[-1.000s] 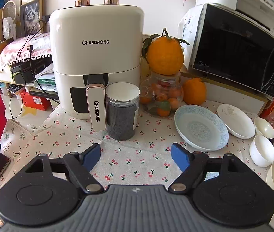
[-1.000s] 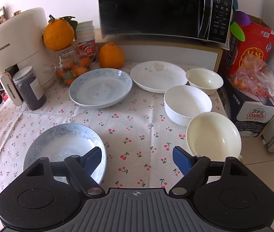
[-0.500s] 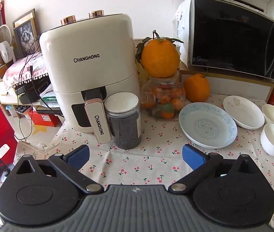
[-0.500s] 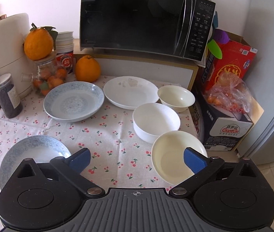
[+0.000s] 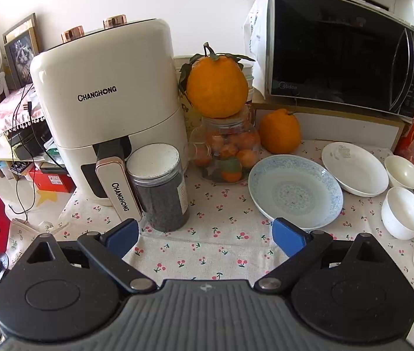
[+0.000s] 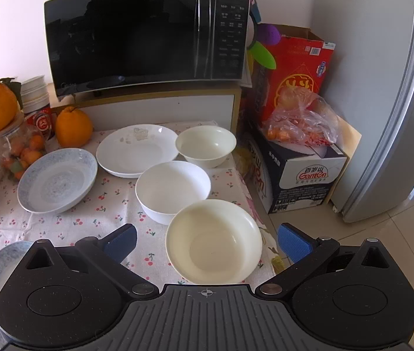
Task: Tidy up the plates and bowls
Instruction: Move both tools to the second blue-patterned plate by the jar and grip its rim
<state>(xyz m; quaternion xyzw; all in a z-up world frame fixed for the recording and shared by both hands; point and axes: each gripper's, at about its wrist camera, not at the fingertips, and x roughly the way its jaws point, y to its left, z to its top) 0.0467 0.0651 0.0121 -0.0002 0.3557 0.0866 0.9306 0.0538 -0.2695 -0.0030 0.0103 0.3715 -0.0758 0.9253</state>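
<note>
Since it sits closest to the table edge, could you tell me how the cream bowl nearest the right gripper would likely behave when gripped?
The glossy cream round bowl looks rigid and smooth, so probably slippery and breakable. Sitting near the table's edge, a careless push might tip it off.

Left hand-held gripper (image 5: 205, 238) closing slightly from wide, right hand-held gripper (image 6: 207, 242) wide, both empty.

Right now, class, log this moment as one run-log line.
stage: approach | left gripper: jaws closing slightly, nothing between | right gripper: open over cream bowl, no contact | blue plate: untouched
</note>
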